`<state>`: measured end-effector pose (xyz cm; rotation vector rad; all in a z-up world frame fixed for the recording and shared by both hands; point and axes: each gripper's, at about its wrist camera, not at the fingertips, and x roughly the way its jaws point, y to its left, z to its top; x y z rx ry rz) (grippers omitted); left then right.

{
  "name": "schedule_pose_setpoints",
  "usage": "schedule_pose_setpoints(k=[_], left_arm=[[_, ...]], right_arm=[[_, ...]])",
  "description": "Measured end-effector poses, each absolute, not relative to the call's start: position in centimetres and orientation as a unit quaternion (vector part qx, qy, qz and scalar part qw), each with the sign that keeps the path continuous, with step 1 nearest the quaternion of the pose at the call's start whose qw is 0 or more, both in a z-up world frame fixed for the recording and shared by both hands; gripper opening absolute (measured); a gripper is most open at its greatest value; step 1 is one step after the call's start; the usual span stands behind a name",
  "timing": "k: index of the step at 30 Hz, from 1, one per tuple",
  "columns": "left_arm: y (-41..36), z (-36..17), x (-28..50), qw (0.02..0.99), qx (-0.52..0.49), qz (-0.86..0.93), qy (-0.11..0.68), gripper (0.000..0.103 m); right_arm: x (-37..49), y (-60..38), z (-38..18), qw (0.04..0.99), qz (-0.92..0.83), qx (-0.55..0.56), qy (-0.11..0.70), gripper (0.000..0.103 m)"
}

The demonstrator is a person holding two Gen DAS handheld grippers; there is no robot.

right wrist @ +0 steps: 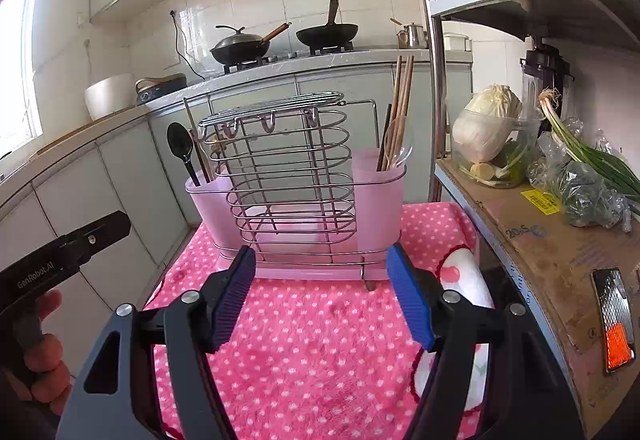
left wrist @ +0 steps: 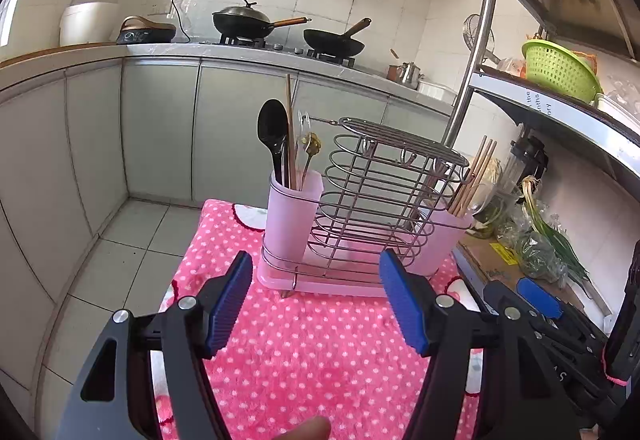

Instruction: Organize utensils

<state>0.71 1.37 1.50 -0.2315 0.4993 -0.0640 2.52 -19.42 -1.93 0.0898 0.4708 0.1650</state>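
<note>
The left gripper [left wrist: 316,300] stands wide, its blue ribbed pads empty, hovering above the pink polka-dot fleece cloth [left wrist: 304,360] just in front of the pink plastic utensil holder with its wire rack [left wrist: 352,216]. The right gripper [right wrist: 322,294] is likewise spread wide and holds nothing, facing the same holder from the near side.

Measured from that holder: its left cup [left wrist: 294,216] carries a black plastic spoon [left wrist: 273,136], a long wooden chopstick [left wrist: 290,128] and a gold-toned metal spoon [left wrist: 311,148]; its right cup [right wrist: 378,196] holds a bundle of wooden chopsticks [right wrist: 402,100] and what looks like a clear spoon. Nothing loose shows on the cloth near the holder.

The risks, as I judge them: the utensils stand tall and lean against each other, so pinching one could drag its neighbours out. The holder looks light and sits on soft fleece, so a sideways pull may tip it. The metal shelf post [right wrist: 434,80] stands close beside the right cup and could snag a lifted chopstick.
</note>
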Motion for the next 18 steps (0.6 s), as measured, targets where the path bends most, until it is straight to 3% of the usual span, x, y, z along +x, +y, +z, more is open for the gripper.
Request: schedule_pose_setpoints(k=[18], left_arm=[[0.1,1.4,0.6,0.962,-0.096,-0.031,0.252,0.064]], right_arm=[[1.8,-19.8,-1.8,0.971,0.073,0.043,0.225,0.069]])
